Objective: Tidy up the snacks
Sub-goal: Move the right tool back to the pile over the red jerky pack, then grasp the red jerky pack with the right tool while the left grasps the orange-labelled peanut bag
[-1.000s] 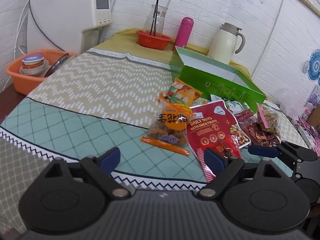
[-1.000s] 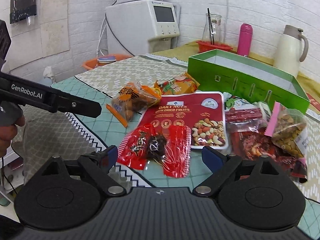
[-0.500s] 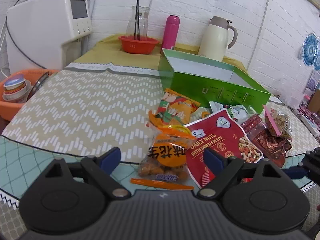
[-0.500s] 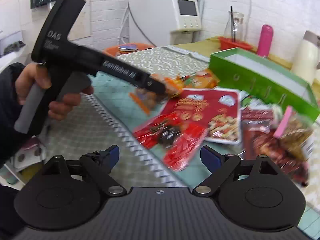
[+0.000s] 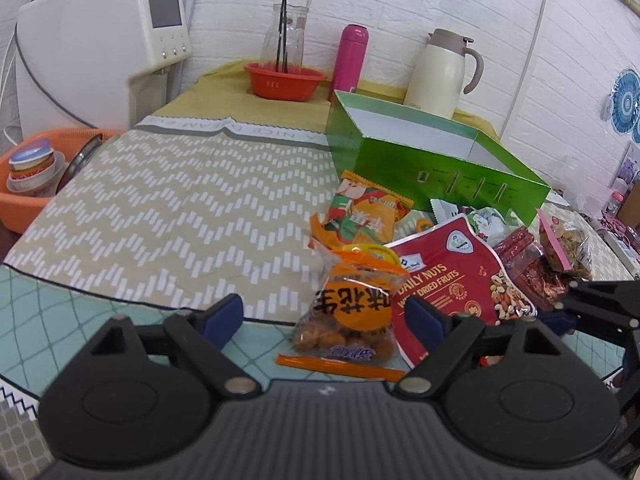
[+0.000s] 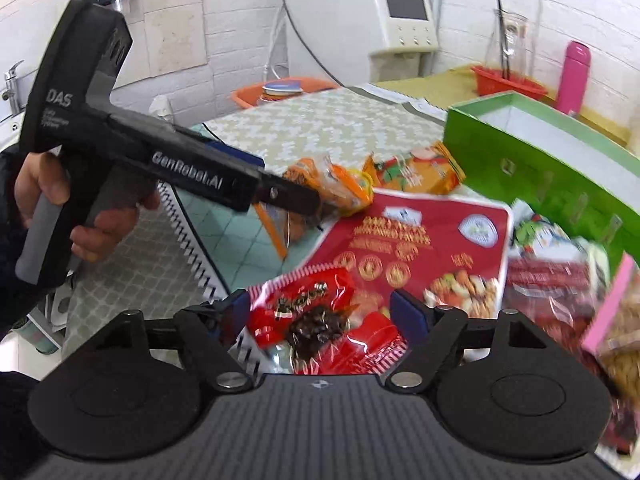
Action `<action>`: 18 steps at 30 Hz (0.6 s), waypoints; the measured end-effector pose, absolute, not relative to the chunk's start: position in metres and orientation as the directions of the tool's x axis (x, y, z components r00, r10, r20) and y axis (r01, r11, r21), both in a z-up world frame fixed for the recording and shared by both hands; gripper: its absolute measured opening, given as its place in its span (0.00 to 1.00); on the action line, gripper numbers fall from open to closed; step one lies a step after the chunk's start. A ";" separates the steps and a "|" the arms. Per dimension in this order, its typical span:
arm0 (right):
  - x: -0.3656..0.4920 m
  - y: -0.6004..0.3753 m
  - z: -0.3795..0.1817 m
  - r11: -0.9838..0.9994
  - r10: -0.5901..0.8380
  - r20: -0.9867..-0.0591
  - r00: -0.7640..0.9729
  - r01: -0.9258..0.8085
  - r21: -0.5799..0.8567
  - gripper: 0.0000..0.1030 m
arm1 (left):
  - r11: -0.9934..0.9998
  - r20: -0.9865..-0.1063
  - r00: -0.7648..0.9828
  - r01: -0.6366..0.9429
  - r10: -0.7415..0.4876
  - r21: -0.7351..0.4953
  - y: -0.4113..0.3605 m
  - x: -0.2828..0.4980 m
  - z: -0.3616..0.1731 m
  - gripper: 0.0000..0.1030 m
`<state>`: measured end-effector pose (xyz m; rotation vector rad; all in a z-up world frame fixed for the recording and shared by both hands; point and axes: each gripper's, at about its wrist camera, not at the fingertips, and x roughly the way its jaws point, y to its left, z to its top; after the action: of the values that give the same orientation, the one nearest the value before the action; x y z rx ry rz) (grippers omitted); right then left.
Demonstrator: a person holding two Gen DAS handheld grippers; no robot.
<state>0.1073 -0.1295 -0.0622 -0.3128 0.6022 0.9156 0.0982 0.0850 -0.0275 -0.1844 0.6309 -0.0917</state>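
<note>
My left gripper [image 5: 326,316], jaws spread but closing, straddles the orange snack bag [image 5: 350,308] lying just ahead on the table [image 5: 160,200], so I should pinch its body squarely, while my right gripper [image 6: 320,312] hangs spread over the red packet [image 6: 316,312].

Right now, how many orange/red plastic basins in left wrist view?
2. One orange basin at the far left edge holding bowls; one red basin at the back by the wall, holding a glass jar. None seem hidden.

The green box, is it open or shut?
Open. The green box has no lid on top, and its white inside walls show. Whether anything lies at the bottom cannot be told.
</note>
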 end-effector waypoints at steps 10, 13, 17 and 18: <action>0.053 -0.126 -0.062 0.543 0.606 -0.657 0.448 -0.837 -0.070 1.00 | 0.983 -0.610 0.779 0.045 -0.145 -0.176 0.076 0.114 -0.030 0.66; 0.056 -0.122 -0.062 0.567 0.606 -0.651 0.457 -0.822 -0.049 1.00 | 0.989 -0.619 0.774 0.056 -0.129 -0.137 0.073 0.117 -0.030 0.56; 0.059 -0.120 -0.065 0.576 0.591 -0.663 0.460 -0.816 -0.052 1.00 | 0.987 -0.638 0.754 0.086 -0.156 -0.139 0.074 0.114 -0.029 0.49; 0.059 -0.121 -0.065 0.575 0.592 -0.665 0.456 -0.817 -0.048 1.00 | 0.985 -0.643 0.747 0.103 -0.166 -0.135 0.074 0.111 -0.029 0.49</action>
<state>0.0592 -0.1211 -0.0654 -0.3897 0.6480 0.8961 0.1106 0.0743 -0.0290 -0.0924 0.7119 -0.1477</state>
